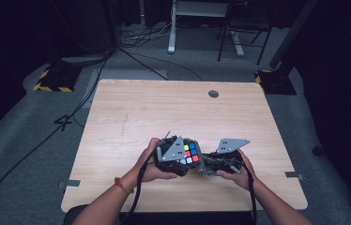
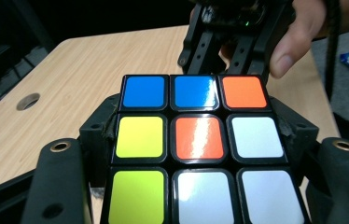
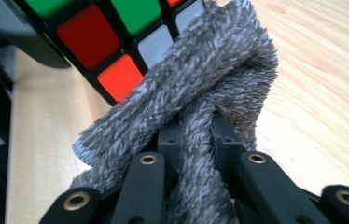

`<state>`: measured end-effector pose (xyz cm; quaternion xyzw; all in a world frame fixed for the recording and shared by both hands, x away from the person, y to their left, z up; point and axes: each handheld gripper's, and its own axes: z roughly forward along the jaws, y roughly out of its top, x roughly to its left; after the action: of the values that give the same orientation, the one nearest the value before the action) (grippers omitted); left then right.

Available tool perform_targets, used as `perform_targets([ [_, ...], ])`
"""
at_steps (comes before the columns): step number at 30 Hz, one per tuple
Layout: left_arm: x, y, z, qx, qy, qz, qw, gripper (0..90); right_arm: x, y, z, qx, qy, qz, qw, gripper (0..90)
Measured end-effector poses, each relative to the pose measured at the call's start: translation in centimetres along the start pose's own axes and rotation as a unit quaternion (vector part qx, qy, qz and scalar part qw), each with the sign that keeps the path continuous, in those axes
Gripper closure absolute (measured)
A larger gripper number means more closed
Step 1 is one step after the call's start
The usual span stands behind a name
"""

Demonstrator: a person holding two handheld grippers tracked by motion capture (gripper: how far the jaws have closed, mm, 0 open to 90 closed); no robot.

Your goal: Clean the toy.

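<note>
A Rubik's cube point(image 1: 190, 153) is held just above the wooden table point(image 1: 164, 108), near its front edge. My left gripper point(image 1: 182, 157) is shut on it, one jaw on each side. In the left gripper view the cube point(image 2: 196, 140) shows blue, orange, yellow and white stickers between the jaws of my left gripper point(image 2: 196, 128). My right gripper point(image 1: 209, 165) is shut on a fuzzy grey cloth point(image 1: 205, 164). In the right gripper view the cloth point(image 3: 196, 88) bunches out of my right gripper point(image 3: 196, 135) and presses against the cube point(image 3: 107, 32), over its white and orange stickers.
A round cable hole point(image 1: 213, 93) sits near the table's far edge. Bare wood lies beyond and to both sides of the hands. Cables point(image 1: 94, 89) run over the grey floor on the left, and stand legs point(image 1: 171, 28) are behind the table.
</note>
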<state>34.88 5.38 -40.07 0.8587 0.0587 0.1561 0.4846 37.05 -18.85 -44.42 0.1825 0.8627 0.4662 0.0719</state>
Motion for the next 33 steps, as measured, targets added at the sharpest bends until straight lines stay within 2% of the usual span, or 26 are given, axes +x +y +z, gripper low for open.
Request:
perform_targets([
  [3,0.0,-0.1,0.1,0.004,0.005,0.006,1.0,33.4,0.1,0.2,-0.2,-0.013,0.005,-0.001,0.9999,78.0],
  [6,0.2,-0.3,0.1,-0.009,-0.002,-0.003,1.0,33.3,0.0,0.3,-1.0,-0.034,0.017,0.009,0.9992,78.2],
  [8,0.3,-0.3,0.0,-0.007,-0.001,-0.001,1.0,33.3,-0.1,0.3,-1.2,-0.04,0.022,0.015,0.9988,78.3],
  [9,0.3,-0.4,0.1,0.0,0.004,0.001,1.0,33.1,-0.1,0.4,-1.3,-0.043,0.024,0.015,0.9987,78.2],
  [10,0.3,-0.5,0.2,0.007,0.006,-0.001,1.0,33.0,-0.2,0.5,-1.7,-0.063,0.03,0.018,0.9974,78.3],
  [11,0.3,-0.7,0.4,0.018,0.007,0.002,0.9998,33.0,-0.2,0.5,-1.7,-0.063,0.03,0.018,0.9974,78.3],
  [12,0.2,-0.9,0.7,0.028,0.01,0.006,0.9995,33.2,-0.2,0.7,-2.0,-0.074,0.037,0.021,0.9964,78.3],
  [13,0.0,-1.1,1.3,0.044,0.007,0.009,0.999,33.2,0.2,1.1,-2.7,-0.087,0.041,0.012,0.9953,78.3],
  [16,0.0,-1.1,1.5,0.04,0.005,0.008,0.9991,33.2,1.3,1.7,-3.1,-0.081,0.01,-0.02,0.9965,78.2],
  [19,0.0,-0.8,1.3,0.033,0.011,0.011,0.9993,33.2,1.4,1.8,-3.3,-0.086,0.0,-0.027,0.996,78.2],
  [22,-0.4,-0.4,1.0,0.024,0.012,0.016,0.9995,33.3,1.3,1.5,-2.6,-0.062,-0.014,-0.03,0.9975,78.1],
  [24,-0.4,-0.4,0.9,0.026,0.014,0.019,0.9994,33.3,1.1,1.3,-2.3,-0.056,-0.012,-0.025,0.9981,78.1],
  [25,-0.4,-0.5,0.9,0.024,0.014,0.017,0.9995,33.3,0.8,1.0,-1.7,-0.038,-0.012,-0.018,0.9991,78.1],
  [27,-0.3,-0.4,0.7,0.021,0.013,0.016,0.9996,33.3,0.7,0.9,-1.6,-0.033,-0.01,-0.016,0.9993,78.1],
  [30,-0.2,-0.3,0.5,0.005,0.008,0.01,0.9999,33.4,0.2,0.6,-1.0,-0.014,-0.005,-0.009,0.9998,78.0],
  [31,-0.2,-0.2,0.4,-0.001,0.006,0.009,0.9999,33.4,0.0,0.3,-0.7,-0.007,0.0,0.0,1.0,78.0],
  [32,-0.2,-0.2,0.4,-0.005,0.003,0.009,0.9999,33.4,-0.3,-0.1,-0.1,-0.003,0.019,0.015,0.9997,78.0],
  [33,-0.3,-0.1,0.4,-0.009,0.001,0.009,0.9999,33.4,-0.3,-0.1,-0.1,-0.003,0.019,0.015,0.9997,78.0],
])
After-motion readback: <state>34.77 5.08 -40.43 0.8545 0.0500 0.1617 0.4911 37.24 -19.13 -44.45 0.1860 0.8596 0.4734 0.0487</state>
